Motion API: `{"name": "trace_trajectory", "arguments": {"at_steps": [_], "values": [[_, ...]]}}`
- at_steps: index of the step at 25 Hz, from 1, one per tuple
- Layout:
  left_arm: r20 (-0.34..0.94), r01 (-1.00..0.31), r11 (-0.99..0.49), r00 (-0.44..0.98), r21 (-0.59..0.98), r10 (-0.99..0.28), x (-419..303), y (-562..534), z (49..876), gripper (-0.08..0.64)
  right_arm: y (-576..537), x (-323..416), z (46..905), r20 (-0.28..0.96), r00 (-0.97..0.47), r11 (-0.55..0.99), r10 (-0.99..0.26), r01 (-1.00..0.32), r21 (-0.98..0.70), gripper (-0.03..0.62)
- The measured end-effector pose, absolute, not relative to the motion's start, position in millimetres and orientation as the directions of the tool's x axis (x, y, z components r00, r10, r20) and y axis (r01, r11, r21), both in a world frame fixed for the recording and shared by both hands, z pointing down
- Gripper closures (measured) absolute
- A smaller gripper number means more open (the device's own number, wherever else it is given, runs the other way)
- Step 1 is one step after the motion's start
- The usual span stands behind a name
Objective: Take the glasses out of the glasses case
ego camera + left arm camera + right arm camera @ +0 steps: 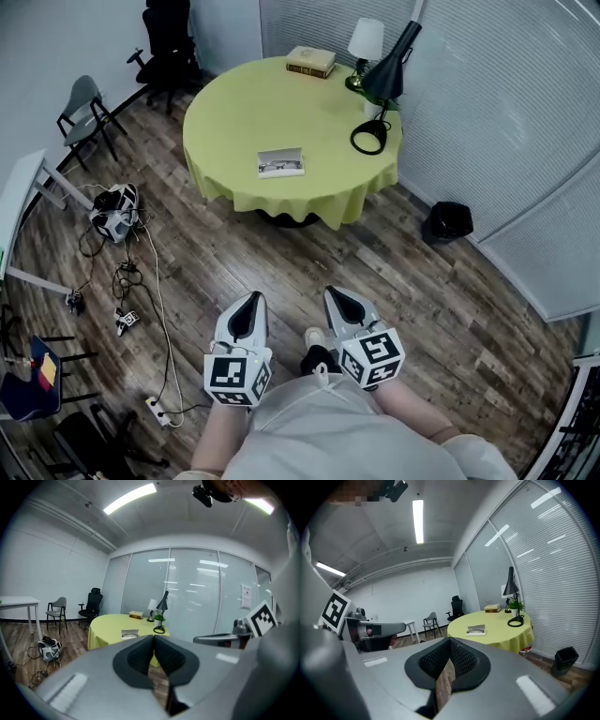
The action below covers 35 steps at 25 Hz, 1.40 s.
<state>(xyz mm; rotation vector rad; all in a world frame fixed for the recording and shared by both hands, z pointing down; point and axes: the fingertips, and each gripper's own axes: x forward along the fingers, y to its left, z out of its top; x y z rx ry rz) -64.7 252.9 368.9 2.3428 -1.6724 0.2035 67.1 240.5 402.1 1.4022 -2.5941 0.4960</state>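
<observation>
left gripper (247, 304): your jaws pressed together, nothing between them | right gripper (337, 300): same, closed and empty | both low by your body over the wood floor (281, 272), well apart from the round yellow table (234, 103) | glasses case (280, 162): lying open near the table's front edge, glasses (279, 168) inside.

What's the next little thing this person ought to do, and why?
Probably step forward to the round table: the glasses case lies on it, across the wooden floor, seemingly out of reach. The left gripper and right gripper hang near the body, jaws together, holding nothing.
</observation>
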Motion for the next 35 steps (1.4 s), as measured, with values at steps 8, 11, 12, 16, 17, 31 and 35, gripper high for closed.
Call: {"name": "trace_trajectory", "arguments": {"at_steps": [8,11,12,16,17,31,35], "values": [[0.213,-0.979,-0.17,0.191,0.115,-0.958,-54,155,364,0.554,140,80,413,0.32,-0.657,0.639,-0.682,-0.749,-0.176,0.592],[0.237,-0.981,-0.158,0.181,0.11,-0.955,-48,130,371,0.554,111,83,422,0.34,-0.669,0.648,-0.661,-0.737,-0.19,0.593],[0.244,-0.982,-0.155,0.177,0.108,-0.953,-47,123,374,0.554,103,84,424,0.343,-0.672,0.648,-0.656,-0.735,-0.199,0.594],[0.276,-0.984,-0.142,0.168,0.112,-0.946,-49,94,384,0.554,70,84,433,0.358,-0.673,0.646,-0.647,-0.733,-0.211,0.593],[0.284,-0.983,-0.142,0.17,0.115,-0.944,-50,86,388,0.554,60,84,435,0.361,-0.671,0.643,-0.648,-0.736,-0.214,0.592],[0.276,-0.954,-0.257,0.291,0.153,-0.916,-78,-102,395,0.554,-116,64,438,0.381,-0.59,0.548,-0.712,-0.806,-0.224,0.592],[0.3,-0.947,-0.304,0.322,0.105,-0.898,-89,-162,404,0.554,-172,55,442,0.396,-0.558,0.513,-0.729,-0.829,-0.224,0.592]]}}
